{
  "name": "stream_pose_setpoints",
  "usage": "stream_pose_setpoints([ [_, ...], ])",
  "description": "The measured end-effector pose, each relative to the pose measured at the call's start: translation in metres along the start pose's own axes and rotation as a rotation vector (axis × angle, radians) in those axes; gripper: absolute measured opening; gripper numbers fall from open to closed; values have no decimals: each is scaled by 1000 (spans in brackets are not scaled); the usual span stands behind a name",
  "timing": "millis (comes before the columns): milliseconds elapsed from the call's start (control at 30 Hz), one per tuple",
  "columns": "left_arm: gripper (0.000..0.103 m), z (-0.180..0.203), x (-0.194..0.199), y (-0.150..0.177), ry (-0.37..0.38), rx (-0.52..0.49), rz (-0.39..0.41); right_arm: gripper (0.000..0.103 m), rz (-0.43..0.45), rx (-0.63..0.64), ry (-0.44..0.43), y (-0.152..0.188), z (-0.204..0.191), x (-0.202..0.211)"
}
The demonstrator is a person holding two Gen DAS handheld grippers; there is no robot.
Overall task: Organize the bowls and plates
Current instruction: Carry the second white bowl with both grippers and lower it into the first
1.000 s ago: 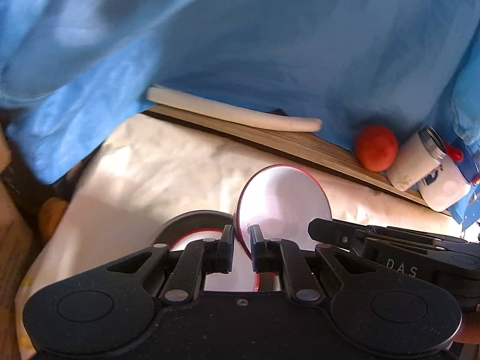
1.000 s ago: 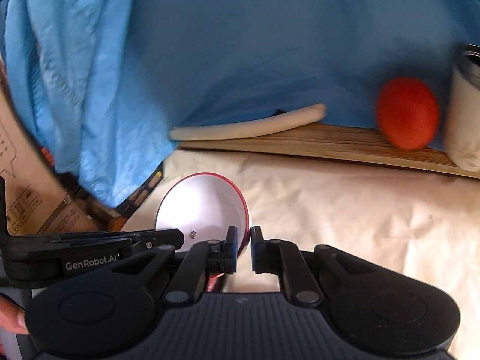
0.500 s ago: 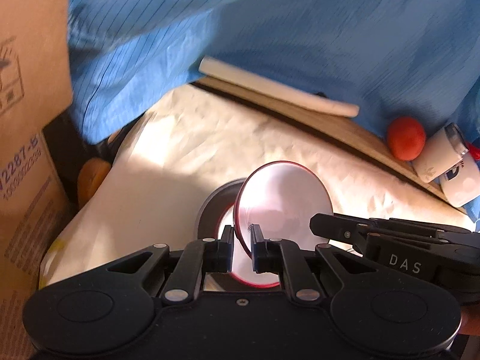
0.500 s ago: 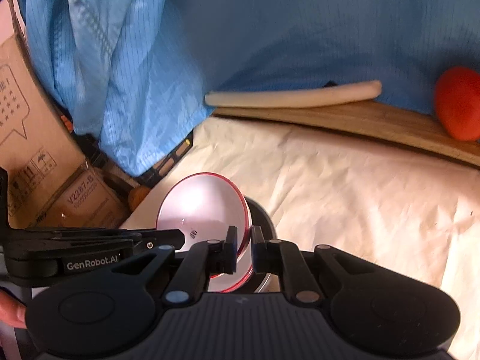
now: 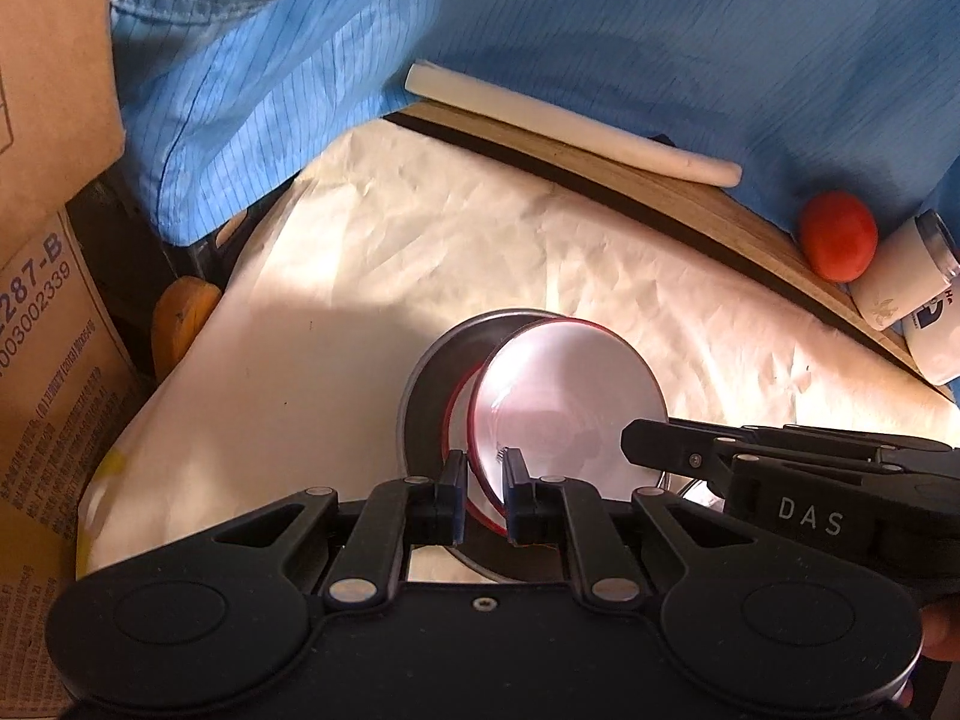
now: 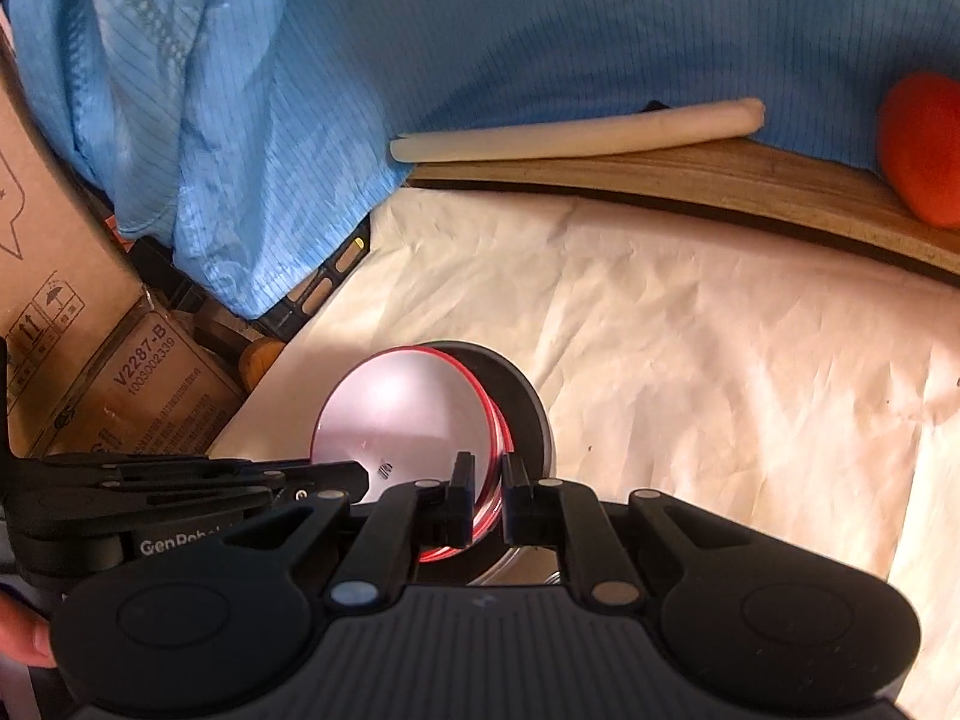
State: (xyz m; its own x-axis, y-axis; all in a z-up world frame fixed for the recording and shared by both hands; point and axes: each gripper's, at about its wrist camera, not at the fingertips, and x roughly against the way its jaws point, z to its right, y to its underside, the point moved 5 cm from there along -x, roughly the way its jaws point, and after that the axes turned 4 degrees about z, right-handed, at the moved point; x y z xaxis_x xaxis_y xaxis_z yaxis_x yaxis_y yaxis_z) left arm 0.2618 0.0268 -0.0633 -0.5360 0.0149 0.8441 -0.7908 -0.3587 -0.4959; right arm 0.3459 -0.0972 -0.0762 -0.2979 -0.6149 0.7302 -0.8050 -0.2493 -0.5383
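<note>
A white bowl with a red rim point(image 5: 564, 402) is held by both grippers, each on one side of its rim. My left gripper point(image 5: 485, 495) is shut on the near left rim. My right gripper point(image 6: 486, 504) is shut on the right rim of the same bowl point(image 6: 402, 414). The bowl hangs tilted just over a second red-rimmed bowl point(image 5: 459, 414) that sits on a dark grey plate point(image 5: 432, 372). The plate also shows in the right wrist view point(image 6: 522, 396). The other gripper's fingers cross each view.
The plate rests on a cream cloth point(image 5: 372, 252). A wooden board point(image 5: 660, 192) along the back carries a white stick point(image 5: 564, 120), a red tomato point(image 5: 837, 234) and white cans point(image 5: 900, 288). Blue fabric point(image 6: 420, 30) hangs behind; cardboard boxes point(image 6: 72, 300) stand left.
Both grippers carried the bowl back and left, then down. It now sits lower over the stacked bowl and dark plate, which have come fully into view.
</note>
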Motion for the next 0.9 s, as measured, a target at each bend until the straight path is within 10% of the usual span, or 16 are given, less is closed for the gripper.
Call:
stream_pose_setpoints([
  [900, 15, -2, -4, -1, -22, -2, -27, 15, -9, -1, -6, 0, -2, -1],
])
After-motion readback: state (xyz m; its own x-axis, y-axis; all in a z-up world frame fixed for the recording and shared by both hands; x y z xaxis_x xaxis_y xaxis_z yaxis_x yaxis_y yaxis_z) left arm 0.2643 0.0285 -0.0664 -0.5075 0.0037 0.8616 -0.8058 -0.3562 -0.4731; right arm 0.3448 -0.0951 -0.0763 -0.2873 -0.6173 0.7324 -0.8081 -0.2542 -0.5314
